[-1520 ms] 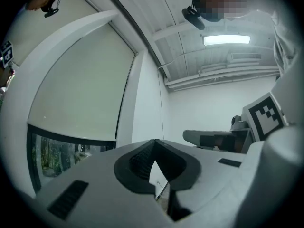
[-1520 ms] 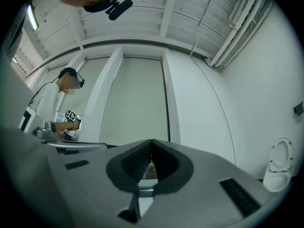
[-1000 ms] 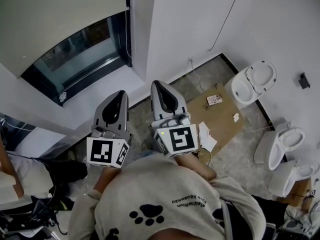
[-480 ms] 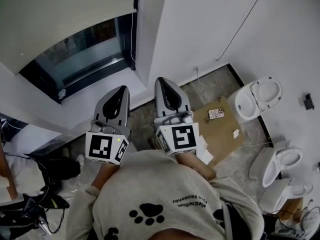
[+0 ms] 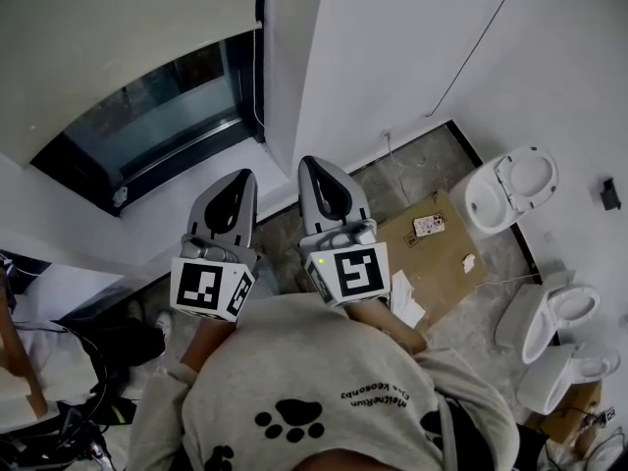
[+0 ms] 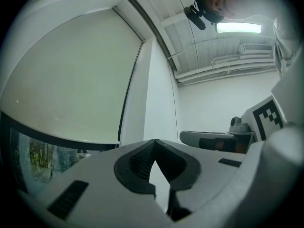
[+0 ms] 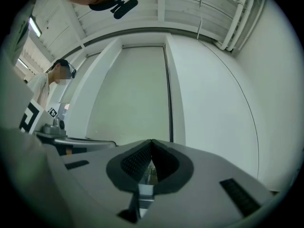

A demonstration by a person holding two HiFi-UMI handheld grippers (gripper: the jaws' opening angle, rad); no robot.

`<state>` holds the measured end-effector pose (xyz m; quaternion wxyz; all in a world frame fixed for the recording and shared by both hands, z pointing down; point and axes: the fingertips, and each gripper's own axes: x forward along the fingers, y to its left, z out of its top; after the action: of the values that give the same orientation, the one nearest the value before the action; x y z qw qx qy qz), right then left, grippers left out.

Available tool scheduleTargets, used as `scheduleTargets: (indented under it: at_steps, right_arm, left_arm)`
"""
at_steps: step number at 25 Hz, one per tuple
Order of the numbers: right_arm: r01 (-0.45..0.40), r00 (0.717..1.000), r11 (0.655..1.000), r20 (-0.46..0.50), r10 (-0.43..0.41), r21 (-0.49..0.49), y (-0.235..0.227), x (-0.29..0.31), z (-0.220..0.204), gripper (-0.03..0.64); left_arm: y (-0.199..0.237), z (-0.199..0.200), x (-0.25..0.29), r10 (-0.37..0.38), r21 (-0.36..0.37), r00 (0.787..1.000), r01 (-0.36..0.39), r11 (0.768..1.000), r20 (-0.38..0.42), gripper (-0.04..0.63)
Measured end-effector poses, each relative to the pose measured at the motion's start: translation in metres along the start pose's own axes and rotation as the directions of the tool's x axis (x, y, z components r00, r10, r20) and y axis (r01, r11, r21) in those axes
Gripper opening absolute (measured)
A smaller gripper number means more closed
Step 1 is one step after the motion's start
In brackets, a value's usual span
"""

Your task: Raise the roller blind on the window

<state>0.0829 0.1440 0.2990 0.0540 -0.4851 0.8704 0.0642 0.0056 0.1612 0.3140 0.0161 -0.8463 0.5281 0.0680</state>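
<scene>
Two claws are hovering side by side before the window (image 5: 162,116), not touching it: the left claw (image 5: 238,177) and the right claw (image 5: 312,163) are both clenched, tips meeting on nothing. The roller blind (image 5: 108,37) is hanging over the window's upper part, leaving glass bare along the lower edge; its cord (image 5: 258,96) is dangling at the right edge

The roller blind (image 5: 108,37) is plain cream, above dark glass (image 5: 167,116) in a black window frame (image 5: 243,77). The left gripper (image 5: 241,178) and right gripper (image 5: 311,165) are light grey with black ribbed pads (image 6: 137,163). Each carries a white cube (image 5: 211,287) with black square markers. The sweatshirt (image 5: 324,361) is beige with a black paw print (image 5: 289,418). The toilets (image 5: 505,184) are white, the cardboard (image 5: 437,258) brown and the floor (image 5: 422,160) mottled grey.
</scene>
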Motion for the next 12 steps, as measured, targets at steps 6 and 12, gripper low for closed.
scheduleTargets:
  at_steps: [6, 12]
  right_arm:
    - [0.032, 0.999, 0.999, -0.031, -0.033, -0.021, -0.019, 0.039, -0.007, 0.009]
    - [0.046, 0.997, 0.999, -0.064, -0.047, -0.021, -0.037, 0.090, -0.020, 0.009]
  left_arm:
    - [0.026, -0.001, 0.038, -0.036, -0.006, 0.999, 0.036, 0.999, 0.013, 0.008]
    - [0.057, -0.008, 0.087, -0.076, -0.030, 0.997, 0.075, 0.997, -0.018, 0.008]
